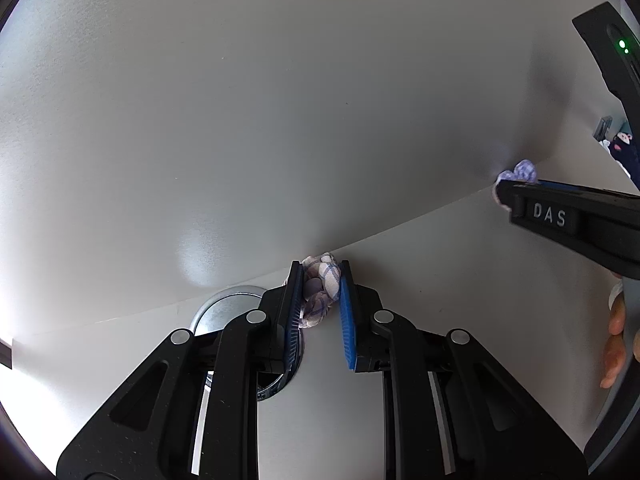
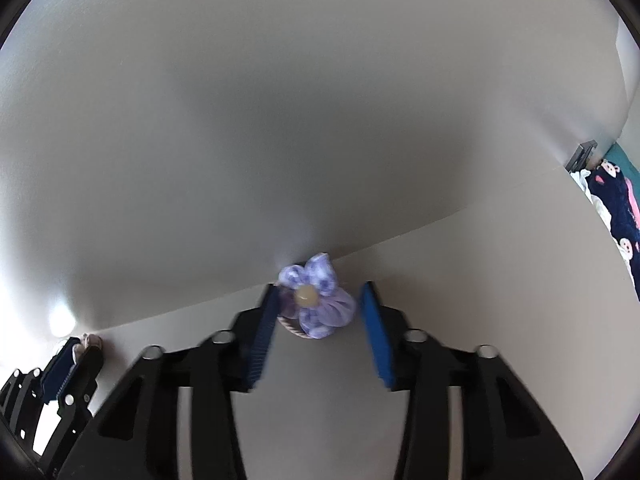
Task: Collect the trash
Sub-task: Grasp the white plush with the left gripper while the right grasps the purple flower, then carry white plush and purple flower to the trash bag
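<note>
A crumpled white cloth scrap with blue check lines (image 1: 320, 286) lies on the pale table against the wall. My left gripper (image 1: 320, 270) has its blue pads on either side of it, touching or nearly touching. A purple-and-white fabric flower with a beige centre button (image 2: 314, 304) lies on the table at the wall. My right gripper (image 2: 320, 292) is open around it, with a gap on the right side. The right gripper also shows in the left wrist view (image 1: 508, 188), with the flower (image 1: 524, 170) at its tips. The left gripper shows in the right wrist view (image 2: 78, 346).
A round metal cable grommet (image 1: 224, 308) is set in the table behind the left gripper's left finger. The white wall (image 1: 280, 120) stands right ahead. Dark patterned fabric (image 2: 616, 204) lies at the far right. A hand (image 1: 616, 336) shows at the right edge.
</note>
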